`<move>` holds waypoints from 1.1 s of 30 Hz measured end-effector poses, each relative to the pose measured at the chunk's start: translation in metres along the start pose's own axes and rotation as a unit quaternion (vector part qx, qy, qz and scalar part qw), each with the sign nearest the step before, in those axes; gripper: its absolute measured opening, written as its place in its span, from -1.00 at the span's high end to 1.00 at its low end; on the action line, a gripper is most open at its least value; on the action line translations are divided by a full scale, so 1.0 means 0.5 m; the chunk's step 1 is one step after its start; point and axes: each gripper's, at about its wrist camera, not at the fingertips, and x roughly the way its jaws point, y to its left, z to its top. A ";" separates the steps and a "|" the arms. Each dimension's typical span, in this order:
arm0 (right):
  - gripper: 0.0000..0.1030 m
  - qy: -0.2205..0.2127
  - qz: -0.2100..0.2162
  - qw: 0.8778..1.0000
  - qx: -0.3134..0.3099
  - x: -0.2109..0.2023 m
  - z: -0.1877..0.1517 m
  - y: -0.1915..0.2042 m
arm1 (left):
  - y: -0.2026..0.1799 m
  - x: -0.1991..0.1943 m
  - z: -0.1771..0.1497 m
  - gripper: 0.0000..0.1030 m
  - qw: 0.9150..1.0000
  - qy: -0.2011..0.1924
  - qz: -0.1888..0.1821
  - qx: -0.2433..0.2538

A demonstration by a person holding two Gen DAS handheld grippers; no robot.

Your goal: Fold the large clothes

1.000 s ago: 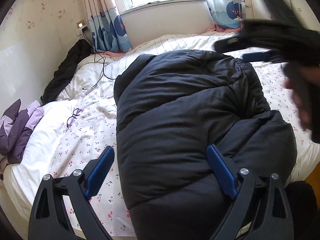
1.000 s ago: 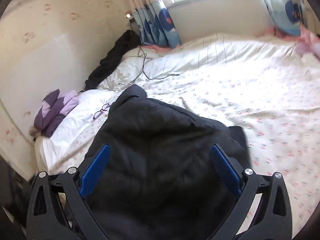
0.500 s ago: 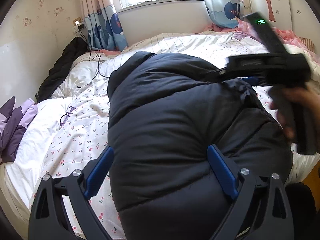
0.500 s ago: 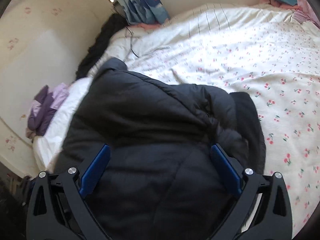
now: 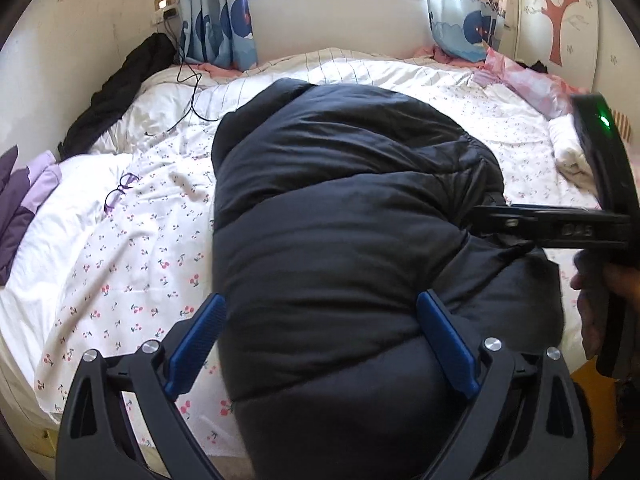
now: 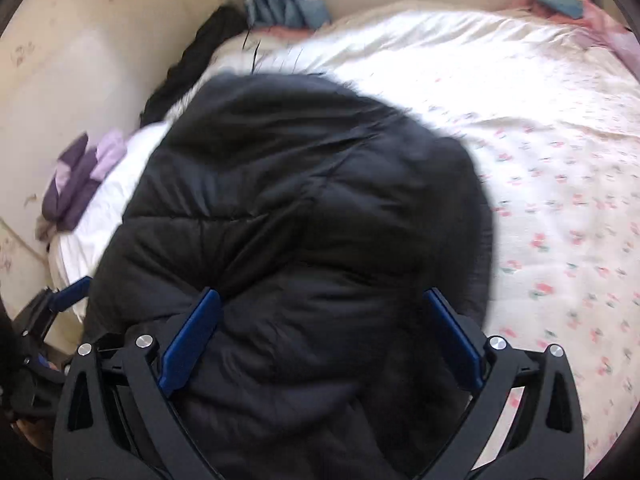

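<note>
Bed (image 5: 120,280): white sheet with cherry print, fills both views.

Coat (image 5: 340,220): black, quilted, bulky; lies along the bed's middle from 12 to 6 o'clock in the left view, its near end hanging over the near edge. It appears already doubled into a thick roll. Step in hand, by judgement: pressing or tidying a fold (not a first fold). The next move likely calls for a grip on the near end and a carry toward 12 o'clock, against springy padding.

Left gripper (image 5: 320,344): fingers spread wide, straddling the coat's near end, pinching nothing.

Right gripper (image 6: 320,340): fingers spread, over the coat, pinching nothing seen.

Purple garment (image 5: 20,208): at 9 o'clock, on the bed's edge.

Glasses (image 5: 120,194): on the sheet, near 9 o'clock of the coat.

View differences: only the left view shows the right gripper (image 5: 496,220) from outside, at 3 o'clock, tips against the coat's side, plus the glasses. The right view (blurred) shows the left gripper's tip at 8 o'clock.
</note>
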 end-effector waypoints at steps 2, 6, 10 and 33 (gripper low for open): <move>-0.88 -0.007 -0.011 1.000 0.015 -0.032 -0.011 -0.017 | 0.020 -0.010 0.003 -0.79 0.999 0.010 -0.024 -0.027; -0.88 0.010 -0.044 0.999 0.022 -0.068 -0.033 -0.010 | 0.043 -0.020 0.009 -0.79 0.993 0.043 -0.070 -0.083; -0.88 0.020 -0.100 0.995 -0.016 -0.095 -0.055 0.045 | 0.021 -0.048 0.013 -0.80 0.994 0.049 -0.058 -0.081; -0.88 -0.002 -0.157 0.986 -0.057 -0.193 -0.129 0.173 | 0.011 -0.138 -0.032 -0.87 0.995 0.037 0.003 -0.090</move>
